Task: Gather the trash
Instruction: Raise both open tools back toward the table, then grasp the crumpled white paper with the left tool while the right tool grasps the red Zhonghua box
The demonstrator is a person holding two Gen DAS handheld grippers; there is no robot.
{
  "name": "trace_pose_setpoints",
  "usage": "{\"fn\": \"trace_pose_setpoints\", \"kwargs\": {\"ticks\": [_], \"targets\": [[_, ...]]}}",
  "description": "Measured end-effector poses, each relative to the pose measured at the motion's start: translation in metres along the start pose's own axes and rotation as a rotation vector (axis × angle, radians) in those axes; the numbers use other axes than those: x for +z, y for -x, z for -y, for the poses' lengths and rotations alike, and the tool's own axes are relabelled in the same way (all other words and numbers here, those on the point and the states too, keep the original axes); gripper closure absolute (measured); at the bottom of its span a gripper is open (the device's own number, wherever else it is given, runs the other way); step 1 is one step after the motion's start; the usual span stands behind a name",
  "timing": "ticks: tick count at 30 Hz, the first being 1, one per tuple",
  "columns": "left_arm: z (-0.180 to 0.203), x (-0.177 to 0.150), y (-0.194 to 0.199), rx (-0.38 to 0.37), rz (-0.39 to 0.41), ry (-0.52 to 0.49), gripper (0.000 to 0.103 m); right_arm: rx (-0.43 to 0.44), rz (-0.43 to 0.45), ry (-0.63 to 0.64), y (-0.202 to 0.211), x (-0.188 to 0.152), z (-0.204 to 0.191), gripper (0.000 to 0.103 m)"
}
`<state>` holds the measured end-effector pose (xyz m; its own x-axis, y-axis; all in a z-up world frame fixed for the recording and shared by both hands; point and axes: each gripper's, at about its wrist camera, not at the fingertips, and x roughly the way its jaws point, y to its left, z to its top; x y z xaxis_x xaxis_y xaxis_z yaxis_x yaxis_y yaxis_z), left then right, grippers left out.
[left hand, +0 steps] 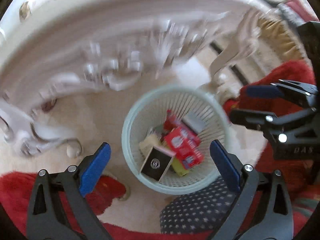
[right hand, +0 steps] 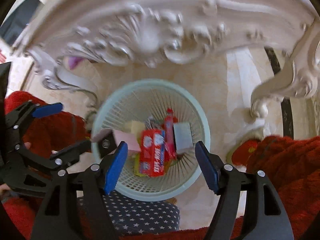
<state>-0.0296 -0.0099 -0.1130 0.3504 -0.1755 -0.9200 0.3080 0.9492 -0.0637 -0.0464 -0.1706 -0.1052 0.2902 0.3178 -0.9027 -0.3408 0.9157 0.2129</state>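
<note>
A pale green slatted waste basket (left hand: 130, 132) stands on the floor below both grippers; it also shows in the right wrist view (right hand: 202, 116). Inside lie a red carton (left hand: 184, 146) (right hand: 153, 154), a black box with a round logo (left hand: 156, 165) (right hand: 106, 144), a grey box (left hand: 194, 123) (right hand: 183, 138) and other scraps. My left gripper (left hand: 160, 160) is open and empty above the basket. My right gripper (right hand: 161, 160) is open and empty above it too. The right gripper (left hand: 250, 102) shows at the right of the left wrist view, the left gripper (right hand: 66, 129) at the left of the right wrist view.
An ornate white carved table (right hand: 152, 30) with curled legs (right hand: 266, 92) stands just behind the basket. Red fuzzy fabric (right hand: 284, 172) lies on both sides, and a dark star-patterned cloth (right hand: 140, 214) lies in front. The floor (left hand: 96, 120) is beige tile.
</note>
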Motion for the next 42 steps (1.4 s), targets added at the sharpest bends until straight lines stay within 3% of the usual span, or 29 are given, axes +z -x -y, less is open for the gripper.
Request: {"fn": "trace_pose_setpoints", "kwargs": {"ticks": [3, 4, 8, 10, 13, 17, 22, 28, 36, 42], "targets": [[-0.013, 0.038, 0.061, -0.093, 0.128, 0.002, 0.007, 0.044, 0.157, 0.013, 0.059, 0.028, -0.001, 0.037], [-0.023, 0.058, 0.082, -0.086, 0.190, 0.004, 0.007, 0.040, 0.194, 0.011, 0.071, 0.036, 0.001, 0.037], [-0.067, 0.139, 0.116, 0.074, 0.345, 0.023, 0.007, -0.053, 0.395, -0.037, 0.122, 0.115, 0.026, 0.026], [-0.093, 0.189, 0.113, 0.123, 0.380, 0.054, 0.007, -0.117, 0.465, -0.057, 0.130, 0.163, 0.038, 0.026], [-0.126, 0.262, 0.097, 0.185, 0.412, 0.085, 0.007, -0.198, 0.532, -0.067, 0.122, 0.260, 0.048, 0.026], [-0.164, 0.343, 0.066, 0.185, 0.438, 0.139, 0.007, -0.268, 0.537, -0.111, 0.087, 0.377, 0.056, 0.026], [-0.201, 0.414, 0.023, 0.237, 0.408, 0.149, 0.007, -0.282, 0.469, -0.180, 0.029, 0.499, 0.068, 0.026], [-0.236, 0.472, -0.005, 0.250, 0.396, 0.144, 0.007, -0.283, 0.390, -0.271, -0.028, 0.592, 0.075, 0.026], [-0.272, 0.514, -0.038, 0.189, 0.399, 0.232, 0.007, -0.341, 0.321, -0.343, -0.077, 0.649, 0.086, 0.026], [-0.276, 0.522, -0.059, 0.162, 0.387, 0.237, 0.007, -0.299, 0.269, -0.393, -0.105, 0.655, 0.097, 0.026]]}}
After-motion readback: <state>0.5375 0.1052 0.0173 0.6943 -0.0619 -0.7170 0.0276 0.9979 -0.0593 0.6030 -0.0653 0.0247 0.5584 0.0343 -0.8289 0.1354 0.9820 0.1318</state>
